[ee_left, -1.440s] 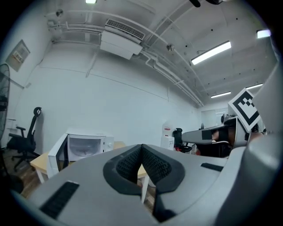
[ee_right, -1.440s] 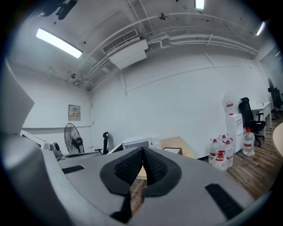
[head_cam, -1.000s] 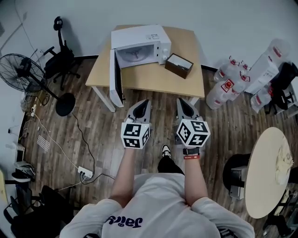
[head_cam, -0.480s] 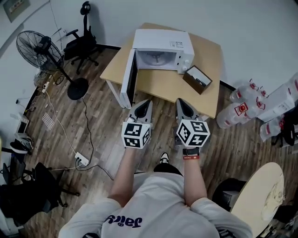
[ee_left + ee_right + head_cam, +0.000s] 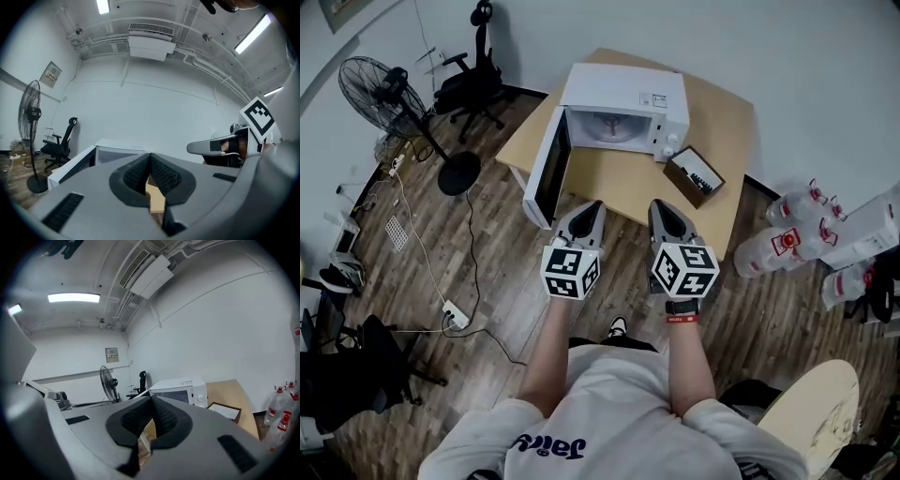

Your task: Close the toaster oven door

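Note:
The white toaster oven [image 5: 623, 98] stands on a wooden table [image 5: 609, 183], its door [image 5: 546, 178] swung wide open to the left past the table edge. My left gripper [image 5: 591, 208] and right gripper [image 5: 661, 208] are held side by side just short of the table's near edge, both shut and empty, touching nothing. In the left gripper view the oven [image 5: 117, 152] and its open door [image 5: 70, 168] lie ahead beyond the closed left gripper [image 5: 150, 157]. Past the closed right gripper [image 5: 152, 399] in the right gripper view stands the oven [image 5: 180, 389].
A brown open box [image 5: 694, 175] sits on the table right of the oven. A standing fan [image 5: 384, 89] and an office chair [image 5: 473, 80] are at the far left, with a power strip [image 5: 450, 319] and cables on the floor. Water bottles [image 5: 787, 244] stand at the right, a round table [image 5: 811, 422] near right.
The person has stepped closer to the table, so the oven and its open door now lie nearer the gripper tips. Both grippers stay shut and side by side.

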The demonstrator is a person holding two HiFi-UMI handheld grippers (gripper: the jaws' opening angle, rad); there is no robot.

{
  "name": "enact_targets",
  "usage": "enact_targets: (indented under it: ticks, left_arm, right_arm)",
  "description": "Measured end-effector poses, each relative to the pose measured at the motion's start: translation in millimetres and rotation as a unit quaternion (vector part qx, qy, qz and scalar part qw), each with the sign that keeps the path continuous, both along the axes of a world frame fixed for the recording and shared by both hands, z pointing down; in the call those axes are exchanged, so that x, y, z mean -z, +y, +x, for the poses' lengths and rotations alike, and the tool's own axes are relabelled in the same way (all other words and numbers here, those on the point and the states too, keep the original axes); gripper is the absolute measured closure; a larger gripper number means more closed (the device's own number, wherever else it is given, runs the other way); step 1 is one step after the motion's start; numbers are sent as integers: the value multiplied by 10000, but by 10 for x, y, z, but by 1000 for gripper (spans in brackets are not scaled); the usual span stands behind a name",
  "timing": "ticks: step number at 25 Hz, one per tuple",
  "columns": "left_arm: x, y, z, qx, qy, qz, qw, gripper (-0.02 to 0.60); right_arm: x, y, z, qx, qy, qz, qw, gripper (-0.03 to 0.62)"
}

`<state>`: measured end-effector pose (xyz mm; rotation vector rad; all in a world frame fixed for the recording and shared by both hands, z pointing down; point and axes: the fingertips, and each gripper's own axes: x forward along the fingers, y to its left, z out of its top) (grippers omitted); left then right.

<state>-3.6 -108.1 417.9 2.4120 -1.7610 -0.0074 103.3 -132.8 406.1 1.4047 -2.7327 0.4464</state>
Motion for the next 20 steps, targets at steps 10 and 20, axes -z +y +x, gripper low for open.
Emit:
enact_targets:
  ticks: [10, 20]
  left_arm:
    - [-69, -187, 14, 59, -64, -105, 9999, 565]
    - [-80, -288, -942, 522, -66, -84, 9986, 545]
  right_arm:
    - [-162, -346, -220, 567, -134, -198, 9981, 579]
    - [-177, -571, -1153, 1147, -131, -213, 9931, 579]
